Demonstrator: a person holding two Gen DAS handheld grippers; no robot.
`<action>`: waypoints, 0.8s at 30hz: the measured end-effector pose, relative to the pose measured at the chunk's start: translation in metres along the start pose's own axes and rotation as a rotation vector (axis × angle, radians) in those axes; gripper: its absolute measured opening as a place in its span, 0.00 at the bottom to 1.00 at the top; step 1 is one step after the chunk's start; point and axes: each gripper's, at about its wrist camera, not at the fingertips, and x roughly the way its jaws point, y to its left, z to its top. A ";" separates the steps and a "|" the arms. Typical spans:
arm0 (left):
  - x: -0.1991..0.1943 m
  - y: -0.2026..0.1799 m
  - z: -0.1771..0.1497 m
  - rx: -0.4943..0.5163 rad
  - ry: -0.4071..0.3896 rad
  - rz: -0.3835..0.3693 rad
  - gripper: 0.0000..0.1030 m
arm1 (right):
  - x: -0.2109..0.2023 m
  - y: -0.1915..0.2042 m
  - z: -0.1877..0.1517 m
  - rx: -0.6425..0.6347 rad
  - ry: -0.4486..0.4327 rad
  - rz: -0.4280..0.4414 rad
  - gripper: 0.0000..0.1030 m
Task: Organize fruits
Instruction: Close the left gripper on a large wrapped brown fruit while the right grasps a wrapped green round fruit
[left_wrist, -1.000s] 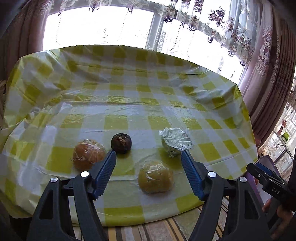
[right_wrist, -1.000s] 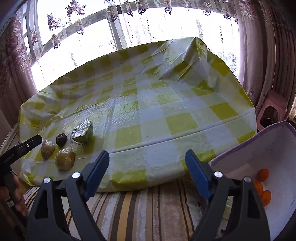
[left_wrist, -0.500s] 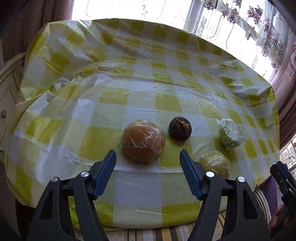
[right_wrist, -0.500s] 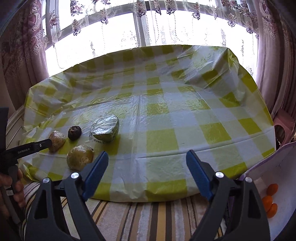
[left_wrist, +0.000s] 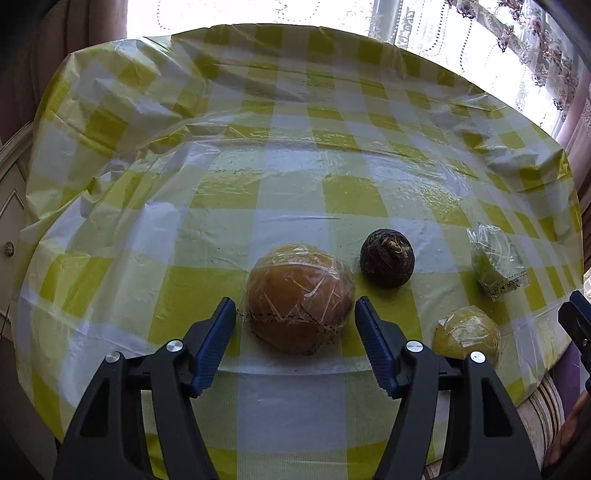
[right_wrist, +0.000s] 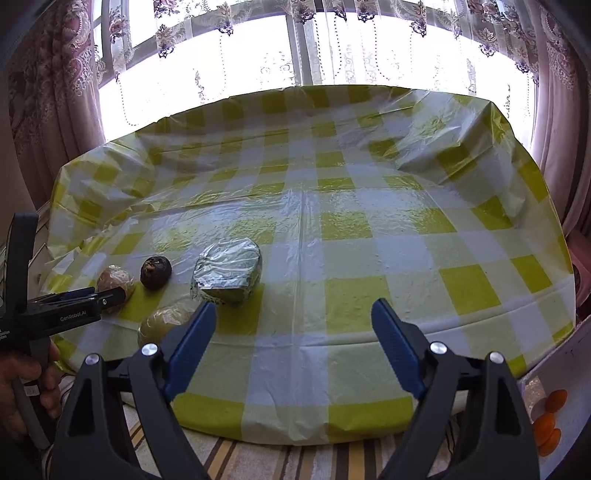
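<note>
A brown-orange fruit wrapped in plastic film (left_wrist: 299, 295) lies on the yellow checked tablecloth (left_wrist: 258, 166). My left gripper (left_wrist: 295, 314) is open, its blue fingers on either side of the fruit's near part, apart from it. Beside it lie a dark round fruit (left_wrist: 387, 256), a yellow wrapped fruit (left_wrist: 466, 334) and a green fruit in clear wrap (left_wrist: 495, 264). In the right wrist view my right gripper (right_wrist: 293, 314) is open and empty above the table's near edge, right of the green wrapped fruit (right_wrist: 227, 271), the dark fruit (right_wrist: 156, 271) and the yellow fruit (right_wrist: 162, 325).
A white box (right_wrist: 561, 369) at the lower right holds small orange fruits (right_wrist: 550, 424). A striped cloth (right_wrist: 258, 458) hangs below the table's near edge. Curtains (right_wrist: 55, 92) and a bright window stand behind the table. The left gripper's body (right_wrist: 59, 306) shows at the left.
My left gripper has moved left and closer, from the yellow fruit to the brown-orange one, now between its fingers. My right gripper has swung left toward the table's middle.
</note>
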 end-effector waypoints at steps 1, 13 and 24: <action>0.001 0.000 0.000 0.001 0.001 -0.006 0.60 | 0.003 0.002 0.001 -0.005 0.003 0.003 0.84; 0.004 -0.011 -0.003 0.071 -0.018 0.047 0.57 | 0.039 0.039 0.019 -0.100 0.036 0.021 0.84; 0.003 -0.009 -0.006 0.070 -0.036 0.036 0.56 | 0.078 0.062 0.029 -0.165 0.111 0.010 0.82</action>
